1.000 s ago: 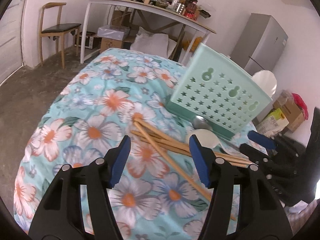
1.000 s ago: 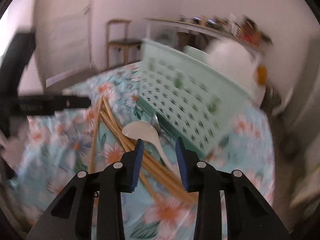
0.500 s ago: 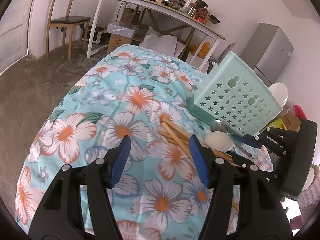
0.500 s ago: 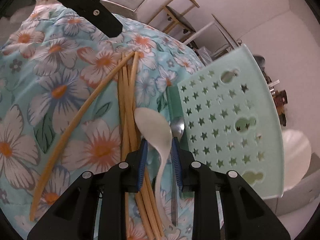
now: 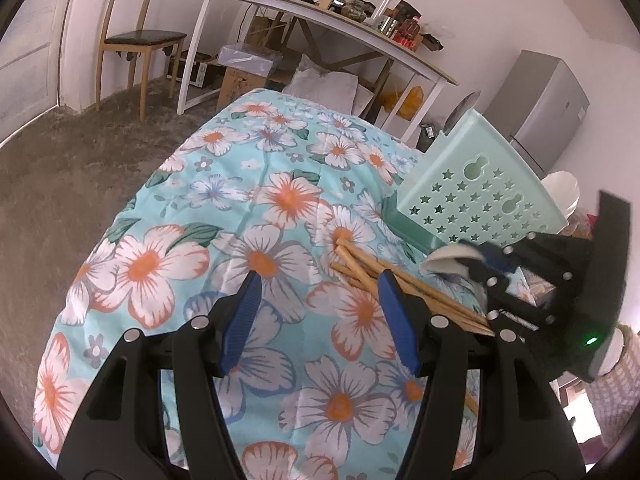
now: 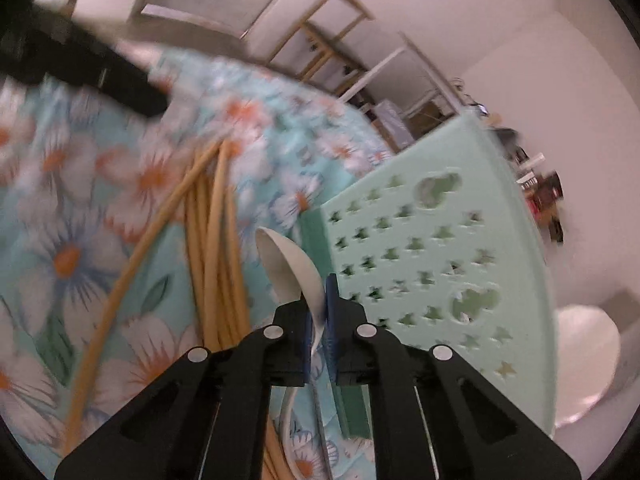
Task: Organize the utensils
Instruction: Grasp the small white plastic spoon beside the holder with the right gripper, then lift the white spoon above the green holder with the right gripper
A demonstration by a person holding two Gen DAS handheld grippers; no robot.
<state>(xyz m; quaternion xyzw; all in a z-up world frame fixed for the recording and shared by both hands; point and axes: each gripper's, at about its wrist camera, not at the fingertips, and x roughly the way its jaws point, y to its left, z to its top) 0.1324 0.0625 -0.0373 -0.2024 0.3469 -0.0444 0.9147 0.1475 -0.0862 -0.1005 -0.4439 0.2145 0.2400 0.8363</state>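
Since a second ago your right gripper (image 6: 316,330) has rolled and closed in on the white spoon (image 6: 290,266); its fingers have just been closing and now pinch the spoon's neck, with the bowl sticking out ahead of the tips. Your left gripper (image 5: 320,320) has drifted so the chopsticks (image 5: 400,284) now lie past its right finger rather than between the two; its fingers (image 5: 240,316) are spread with only the floral cloth (image 5: 256,216) between them, holding nothing

You have the spoon just beside the green rack (image 6: 432,264), which stands tilted near the worktop's right edge. The chopsticks lie in a loose bundle on the cloth to the left of the spoon, one stick splayed off from the rest. A metal utensil handle (image 6: 320,420) shows under your right gripper, close along the rack's base; its head is hidden
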